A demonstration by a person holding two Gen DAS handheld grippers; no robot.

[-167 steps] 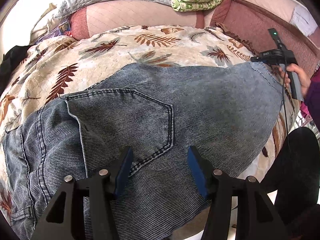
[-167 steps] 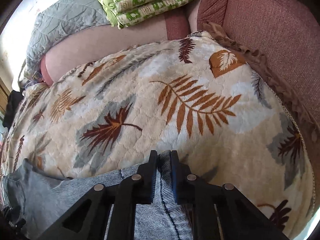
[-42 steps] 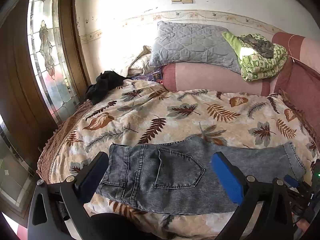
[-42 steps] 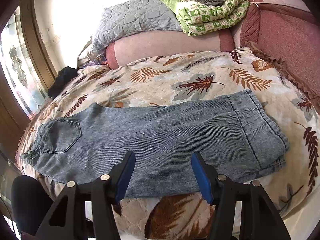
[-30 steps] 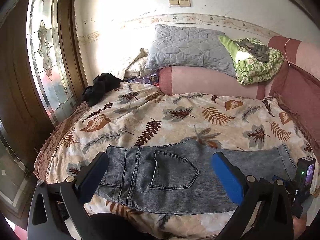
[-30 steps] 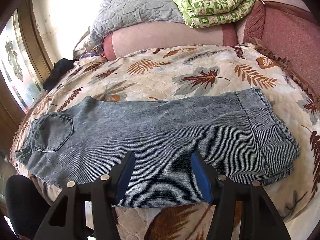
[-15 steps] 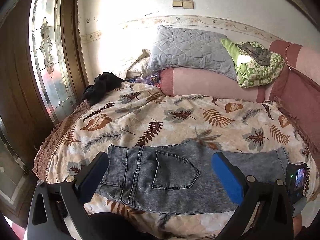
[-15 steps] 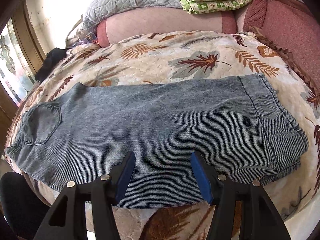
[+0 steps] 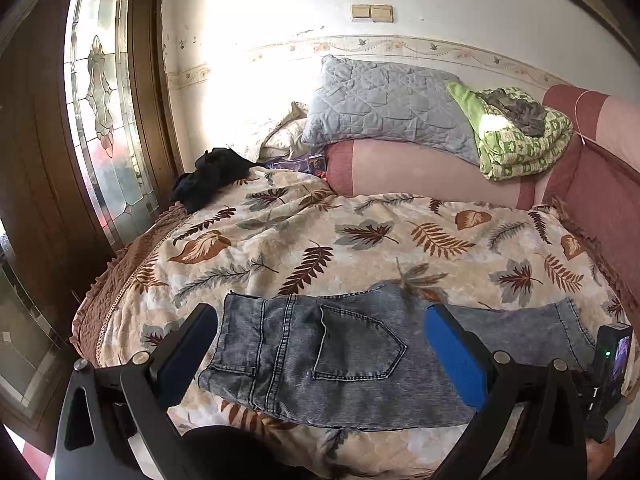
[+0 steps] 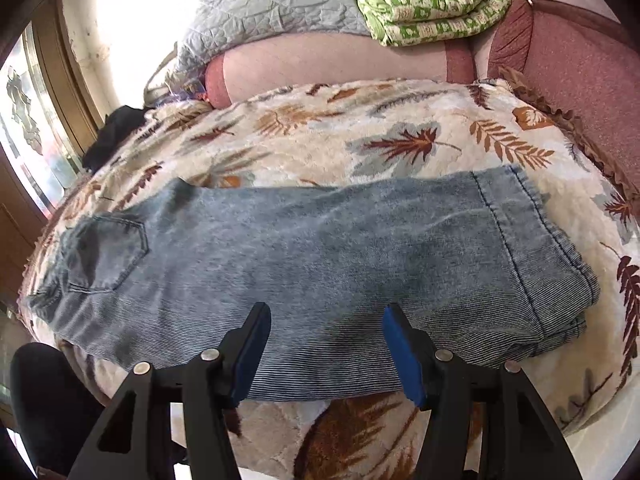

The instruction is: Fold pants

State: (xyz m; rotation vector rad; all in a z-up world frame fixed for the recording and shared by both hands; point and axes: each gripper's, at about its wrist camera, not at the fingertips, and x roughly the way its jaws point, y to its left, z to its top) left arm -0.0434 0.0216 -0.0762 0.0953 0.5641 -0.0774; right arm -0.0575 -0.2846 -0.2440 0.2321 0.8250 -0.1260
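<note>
Left gripper [image 9: 320, 344]: jaws wide apart, nothing between them, held off above the near edge of the bed [image 9: 120, 288]. Right gripper [image 10: 326, 344]: jaws moderately wide, empty, just over the near long edge of the pants [image 10: 320, 248], not touching as far as can be told. Pants lie flat on the leaf-print blanket [image 10: 400, 136] along the bed's near edge, apparently already halved leg on leg. Long axis runs parallel to that edge; waistband and back pocket [image 9: 356, 346] toward the bed's left side, hems [image 10: 532, 240] toward the right, near the pink bolster. Judged step: between folds. Next move likely needs a grip at the hem end, carried over toward the waistband, layers kept aligned.
</note>
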